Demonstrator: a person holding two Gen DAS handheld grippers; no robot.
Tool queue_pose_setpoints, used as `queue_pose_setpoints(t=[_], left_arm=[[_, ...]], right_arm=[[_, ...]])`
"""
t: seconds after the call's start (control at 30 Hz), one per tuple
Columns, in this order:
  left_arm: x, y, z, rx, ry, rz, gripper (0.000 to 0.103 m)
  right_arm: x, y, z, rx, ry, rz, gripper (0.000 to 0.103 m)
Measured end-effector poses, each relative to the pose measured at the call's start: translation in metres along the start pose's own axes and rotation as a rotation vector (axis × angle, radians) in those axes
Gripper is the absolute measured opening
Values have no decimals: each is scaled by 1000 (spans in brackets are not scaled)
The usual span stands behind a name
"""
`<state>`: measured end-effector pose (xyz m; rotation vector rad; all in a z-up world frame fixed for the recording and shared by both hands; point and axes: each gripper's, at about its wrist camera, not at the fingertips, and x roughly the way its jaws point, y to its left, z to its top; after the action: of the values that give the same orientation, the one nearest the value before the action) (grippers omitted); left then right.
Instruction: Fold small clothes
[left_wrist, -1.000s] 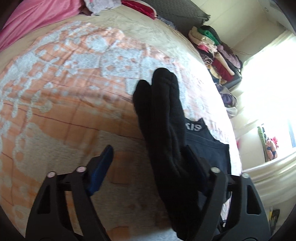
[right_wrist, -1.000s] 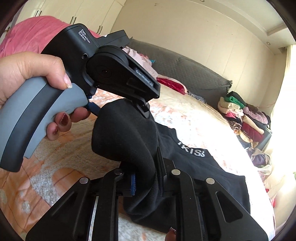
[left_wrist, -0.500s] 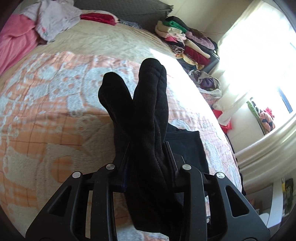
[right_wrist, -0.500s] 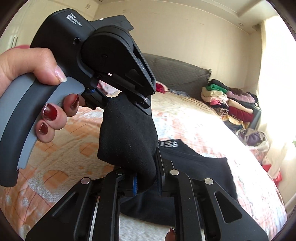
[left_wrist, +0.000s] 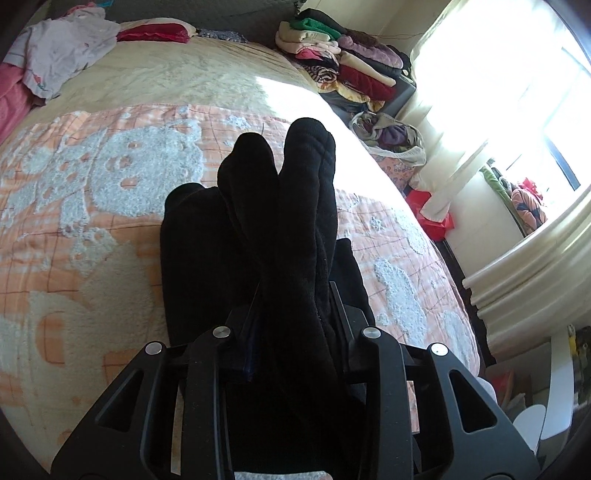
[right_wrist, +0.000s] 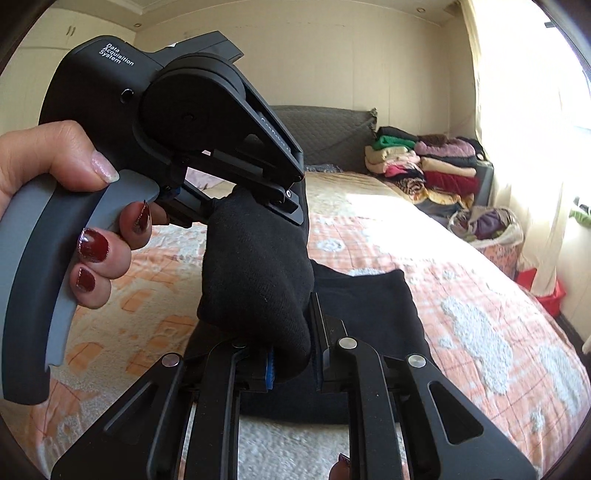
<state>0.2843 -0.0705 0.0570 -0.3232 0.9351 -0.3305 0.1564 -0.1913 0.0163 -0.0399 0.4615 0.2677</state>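
Above the bed (right_wrist: 424, 258), we find the black socks (left_wrist: 291, 236) lifted clear, left gripper (left_wrist: 295, 317) and right gripper (right_wrist: 295, 354) each pinching an end. We judge this grip keeps the pair aligned for folding, clear of the black garment (right_wrist: 369, 306) below.

socks (left_wrist: 280, 236) btwn both grippers – above bed (left_wrist: 92, 258) | clothes pile (left_wrist: 343, 66) behind

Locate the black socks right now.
The black socks are off the bed, clamped between both grippers: left gripper holds one end, right gripper the other, above the black garment.
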Motion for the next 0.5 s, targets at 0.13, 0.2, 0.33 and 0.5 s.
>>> queue_pose_setpoints(t=[0.13,0.2,0.33,0.5], left_arm=[[20,-12,-2,12,33,1,23],[29,-17,-3,18,48,6,23],[51,-24,-6,23,87,14,25],[63,-28,-9,-5,106,-38,44]], right_arm=[[1,-16,-8,71,35,9,12],[4,-25,-11,106,49,18,11],[12,-44,-21,198,85,54,11],[22,-67,-29,321,133,106,11]])
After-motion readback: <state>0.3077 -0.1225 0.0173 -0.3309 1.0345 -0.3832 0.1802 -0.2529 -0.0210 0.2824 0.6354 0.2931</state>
